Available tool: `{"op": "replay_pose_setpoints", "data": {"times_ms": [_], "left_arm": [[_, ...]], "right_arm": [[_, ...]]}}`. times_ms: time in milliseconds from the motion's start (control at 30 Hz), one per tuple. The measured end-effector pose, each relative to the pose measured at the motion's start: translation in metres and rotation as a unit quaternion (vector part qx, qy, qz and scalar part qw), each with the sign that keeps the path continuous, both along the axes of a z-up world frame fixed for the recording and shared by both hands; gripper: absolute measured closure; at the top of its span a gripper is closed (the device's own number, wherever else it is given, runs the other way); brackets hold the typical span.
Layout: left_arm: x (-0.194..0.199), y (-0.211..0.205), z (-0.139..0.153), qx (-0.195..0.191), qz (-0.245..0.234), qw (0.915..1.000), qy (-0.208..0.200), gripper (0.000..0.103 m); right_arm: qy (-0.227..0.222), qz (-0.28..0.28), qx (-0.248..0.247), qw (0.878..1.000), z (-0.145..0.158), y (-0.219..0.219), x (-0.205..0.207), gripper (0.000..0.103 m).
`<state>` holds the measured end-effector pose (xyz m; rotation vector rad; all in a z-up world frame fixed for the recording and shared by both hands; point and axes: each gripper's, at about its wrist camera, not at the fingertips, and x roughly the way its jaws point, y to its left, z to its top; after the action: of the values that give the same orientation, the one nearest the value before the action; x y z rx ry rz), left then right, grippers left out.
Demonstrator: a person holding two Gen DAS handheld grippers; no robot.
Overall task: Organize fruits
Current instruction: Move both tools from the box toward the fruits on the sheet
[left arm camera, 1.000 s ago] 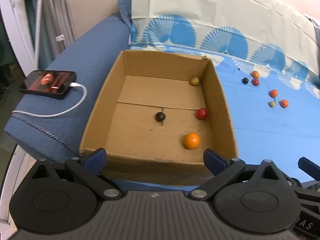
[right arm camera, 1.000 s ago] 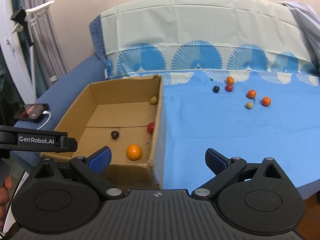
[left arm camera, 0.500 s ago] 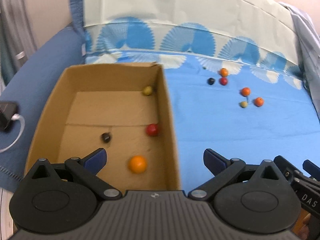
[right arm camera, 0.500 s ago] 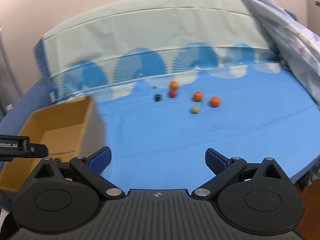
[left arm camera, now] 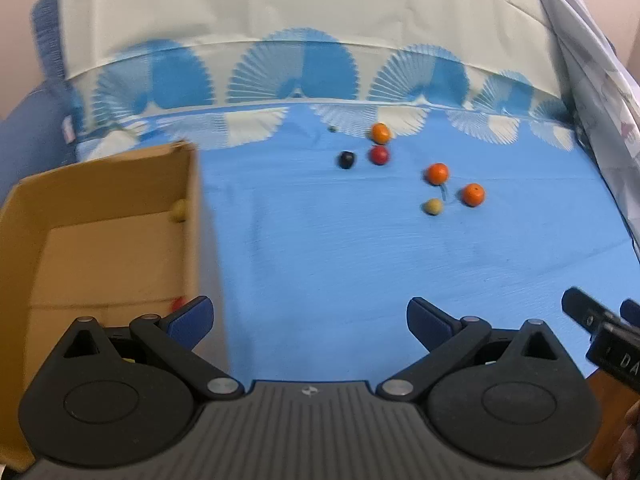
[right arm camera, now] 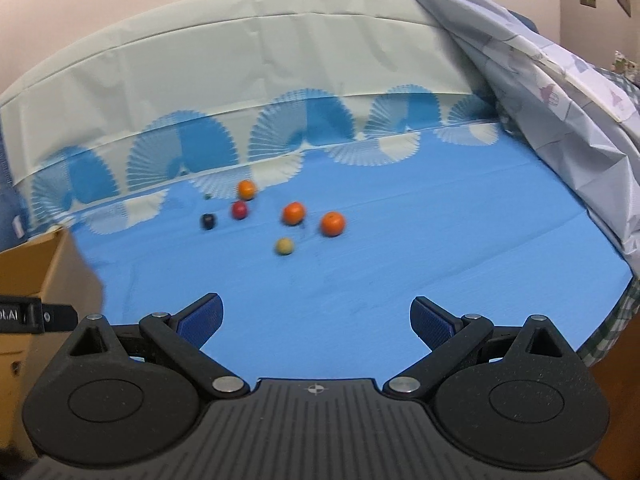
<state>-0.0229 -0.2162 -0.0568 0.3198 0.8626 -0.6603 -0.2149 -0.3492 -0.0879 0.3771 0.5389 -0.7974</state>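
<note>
Blue cloth point(left arm camera: 360, 264) covers the whole work surface, fan-pattern border along the far edge, pale backing rising behind it. Crumpled grey sheet point(right arm camera: 560, 92) hangs down at far right.

Cardboard box point(left arm camera: 120, 216) sits at the left on the cloth, open top; inside it a yellowish fruit point(left arm camera: 179, 210) lies against the right wall, and a red fruit point(left arm camera: 178, 303) peeks out just behind the left gripper's finger (rest of the box floor hidden by the tool).

Left gripper point(left arm camera: 310, 316) has jaws spread wide, nothing between them, low over the near cloth beside the box. Right gripper point(right arm camera: 316, 318) is also wide apart and holds nothing, over the near cloth.

Loose fruits cluster far centre on the cloth, well apart from both tools: three oranges point(left arm camera: 473, 194) point(left arm camera: 437, 173) point(left arm camera: 380, 133), a red one point(left arm camera: 379, 155) just near the farthest orange, a dark one point(left arm camera: 346, 159) left of it, a pale yellow one point(left arm camera: 433, 206) nearest the camera (slightly blurred in the right wrist view).
</note>
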Motion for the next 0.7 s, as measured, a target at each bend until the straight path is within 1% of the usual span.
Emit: {"op": "replay_pose_setpoints", "data": {"times_ms": [167, 233, 333, 433, 500, 533, 633, 700], "left_arm": [[0.011, -0.06, -0.027, 0.012, -0.035, 0.9993, -0.004, 0.0], [0.017, -0.089, -0.041, 0.018, -0.058, 0.9982, 0.003, 0.0], [0.028, -0.13, -0.064, 0.015, -0.09, 0.9958, 0.011, 0.0], [0.046, -0.175, -0.091, 0.018, -0.106, 0.9939, 0.022, 0.0], [0.06, -0.2, -0.109, 0.023, -0.103, 0.9938, 0.033, 0.0], [0.067, -0.21, -0.117, 0.024, -0.1, 0.994, 0.038, 0.0], [0.087, -0.236, -0.141, 0.029, -0.092, 0.9935, 0.059, 0.0], [0.098, -0.249, -0.152, 0.028, -0.097, 0.9923, 0.072, 0.0]], "right_arm": [[0.013, -0.025, -0.001, 1.0, -0.024, -0.054, 0.006, 0.003], [0.023, -0.03, 0.002, 0.999, -0.036, -0.077, 0.013, 0.003], [0.029, -0.033, -0.002, 0.999, -0.057, -0.111, 0.027, 0.003], [0.031, -0.021, -0.023, 0.999, -0.079, -0.141, 0.045, 0.003], [0.037, -0.005, -0.042, 0.998, -0.095, -0.16, 0.059, 0.003], [0.044, 0.003, -0.049, 0.998, -0.103, -0.169, 0.066, 0.003], [0.047, 0.031, -0.058, 0.997, -0.128, -0.195, 0.089, 0.003], [0.054, 0.047, -0.062, 0.996, -0.14, -0.204, 0.104, 0.003]]}}
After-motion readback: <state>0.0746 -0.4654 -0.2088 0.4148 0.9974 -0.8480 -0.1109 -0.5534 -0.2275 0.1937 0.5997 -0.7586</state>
